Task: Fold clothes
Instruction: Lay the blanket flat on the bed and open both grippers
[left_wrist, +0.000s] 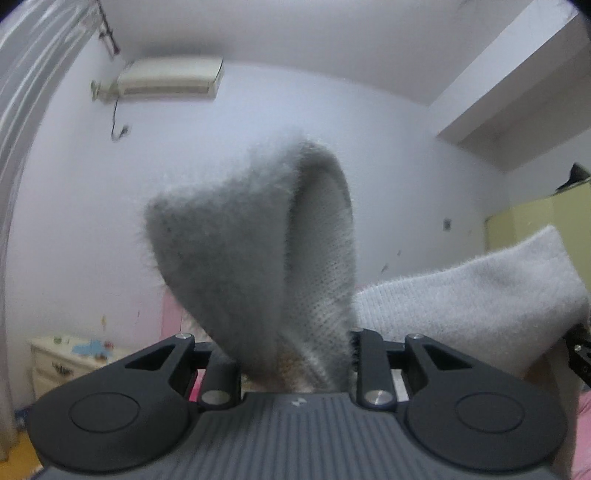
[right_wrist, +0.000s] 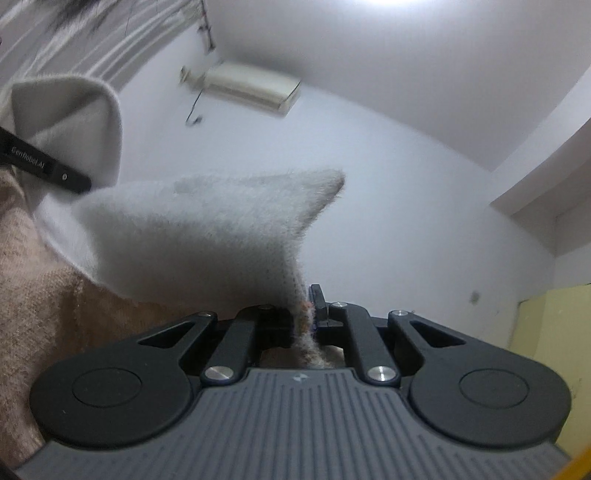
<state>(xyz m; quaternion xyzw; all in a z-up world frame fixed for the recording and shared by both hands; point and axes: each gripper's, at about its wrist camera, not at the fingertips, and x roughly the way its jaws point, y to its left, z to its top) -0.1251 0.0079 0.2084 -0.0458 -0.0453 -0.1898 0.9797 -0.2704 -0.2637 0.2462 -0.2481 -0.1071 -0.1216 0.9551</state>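
Observation:
A fuzzy pale grey-white knit garment (left_wrist: 251, 240) stands up in a thick fold from my left gripper (left_wrist: 291, 354), whose jaws are shut on it. Another part of the same knit (left_wrist: 472, 291) stretches away to the right, toward my right gripper (left_wrist: 580, 354) at the frame edge. In the right wrist view, my right gripper (right_wrist: 301, 314) is shut on a thin edge of the white knit (right_wrist: 192, 229), which spreads up and to the left. One of the left gripper's fingers (right_wrist: 48, 168) shows at the far left, against the garment's other raised fold (right_wrist: 74, 114).
Both cameras look slightly upward at a white wall with an air conditioner (left_wrist: 170, 79). A curtain (left_wrist: 22, 110) hangs on the left, with a white bedside cabinet (left_wrist: 62, 362) low beneath it. A yellow wardrobe (left_wrist: 546, 221) stands at the right. Beige knit fabric (right_wrist: 37, 295) fills the right view's lower left.

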